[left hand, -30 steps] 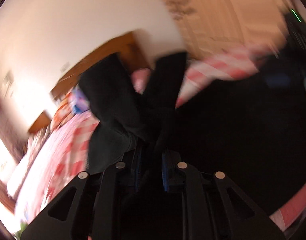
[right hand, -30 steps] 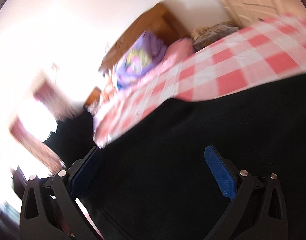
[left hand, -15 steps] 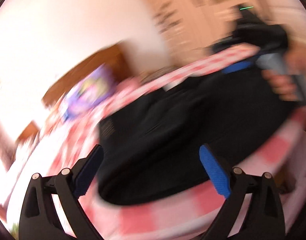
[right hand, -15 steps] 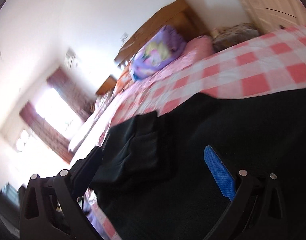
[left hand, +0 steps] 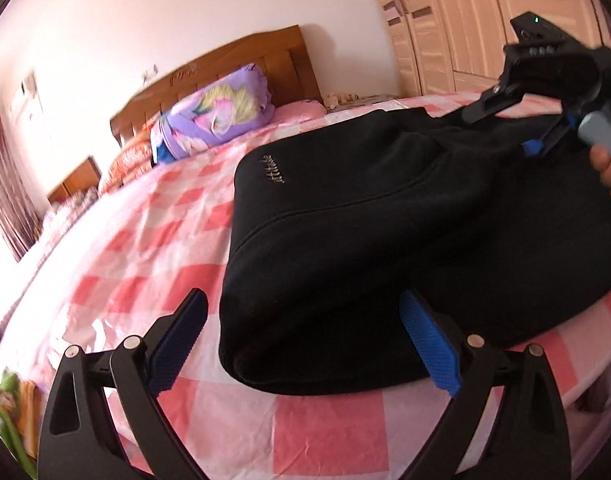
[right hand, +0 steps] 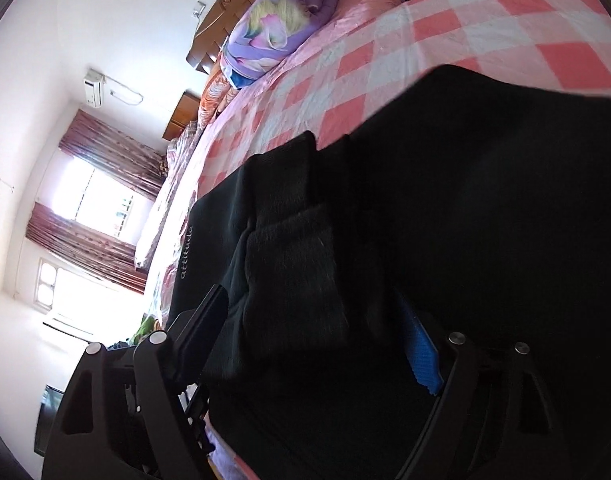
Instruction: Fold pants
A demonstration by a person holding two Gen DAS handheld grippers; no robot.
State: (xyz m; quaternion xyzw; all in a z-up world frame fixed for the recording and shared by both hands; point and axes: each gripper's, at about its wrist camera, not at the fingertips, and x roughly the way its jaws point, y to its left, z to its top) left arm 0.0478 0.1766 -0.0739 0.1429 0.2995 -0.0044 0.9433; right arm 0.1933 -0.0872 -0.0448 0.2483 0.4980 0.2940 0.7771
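Black pants [left hand: 385,216] lie folded in layers on a pink-and-white checked bed [left hand: 145,248], with a small logo near the upper left corner. My left gripper [left hand: 301,344] is open and empty, its blue pads on either side of the near folded edge, just above the bed. My right gripper [right hand: 317,344] is open, with a folded cuff end of the pants [right hand: 293,280] lying between its jaws. The right gripper also shows in the left wrist view [left hand: 545,92], over the far right of the pants, held by a hand.
A purple rolled quilt [left hand: 217,116] and a wooden headboard [left hand: 225,68] stand at the bed's head. Wardrobe doors [left hand: 465,20] are at the back right. A curtained window [right hand: 97,204] is on the left wall. The bed's near edge runs along the lower right.
My left gripper let go of the black fabric, opened and drew back to the near edge of the pants. The pants now lie folded on the bed. My right gripper stayed open.
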